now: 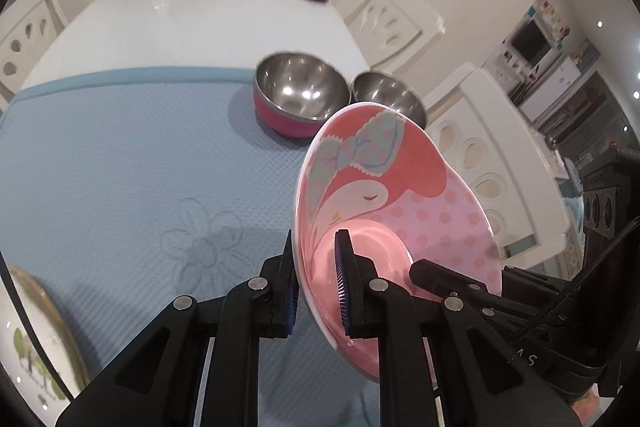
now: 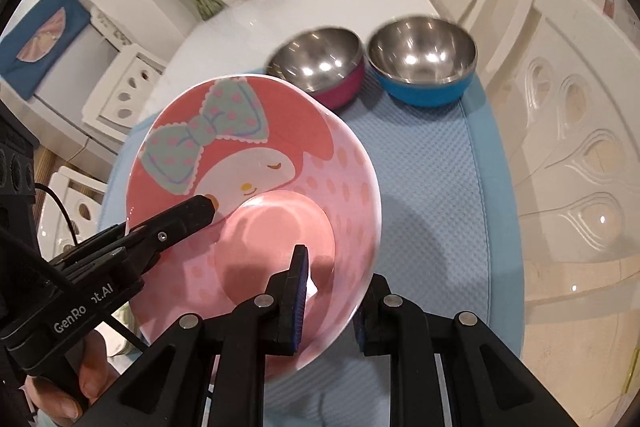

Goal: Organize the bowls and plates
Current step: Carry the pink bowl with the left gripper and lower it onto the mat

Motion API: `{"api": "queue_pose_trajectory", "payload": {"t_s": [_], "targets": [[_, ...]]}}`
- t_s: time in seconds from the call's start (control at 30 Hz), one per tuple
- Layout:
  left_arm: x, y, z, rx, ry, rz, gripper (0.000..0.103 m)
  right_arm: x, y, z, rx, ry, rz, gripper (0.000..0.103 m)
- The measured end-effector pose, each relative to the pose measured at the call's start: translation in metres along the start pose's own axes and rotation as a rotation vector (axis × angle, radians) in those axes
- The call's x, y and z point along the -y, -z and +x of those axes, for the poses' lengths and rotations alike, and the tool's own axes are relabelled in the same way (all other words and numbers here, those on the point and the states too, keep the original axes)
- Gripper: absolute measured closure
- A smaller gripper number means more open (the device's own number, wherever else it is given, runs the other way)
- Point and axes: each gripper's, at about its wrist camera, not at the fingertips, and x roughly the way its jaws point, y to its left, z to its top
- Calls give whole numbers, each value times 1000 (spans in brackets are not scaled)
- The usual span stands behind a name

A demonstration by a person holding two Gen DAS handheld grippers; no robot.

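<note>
While both my grippers pinch the pink bowl [image 2: 256, 163] mid-frame, left fingers [image 1: 344, 267] and right fingers [image 2: 298, 291] clamping opposite rims, I should release one side slowly, then nest it by the steel bowls [image 2: 320, 63] upper right.

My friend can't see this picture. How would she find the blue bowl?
Look at the light blue mat on the white table. At its far edge two shiny metal bowls sit side by side. The blue bowl is the right one; the magenta bowl beside it has a pink outside.
</note>
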Motion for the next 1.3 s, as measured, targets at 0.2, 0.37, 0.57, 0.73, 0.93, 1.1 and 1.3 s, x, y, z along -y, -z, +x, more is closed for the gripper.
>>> {"api": "queue_pose_trajectory", "payload": {"t_s": [0.2,0.37,0.57,0.73,0.93,1.1,1.3], "targets": [[-17,21,-32,26,22,-26,90,-44,20,-20,22,7,-27,84],[-36,51,-33,-18,19,-52,90,-62,45,-15,-8,15,-38,84],[-50,83,-13,-85,22,-73,90,-67,71,7,-58,42,-27,84],[-59,101,7,-136,26,-85,90,-60,86,29,-103,52,4,84],[-59,109,20,-158,16,-65,90,-53,95,45,-132,65,22,84],[-63,110,22,-151,4,-46,90,-49,99,52,-141,65,48,84],[-69,115,26,-169,1,-50,90,-45,102,54,-145,62,64,84]]}}
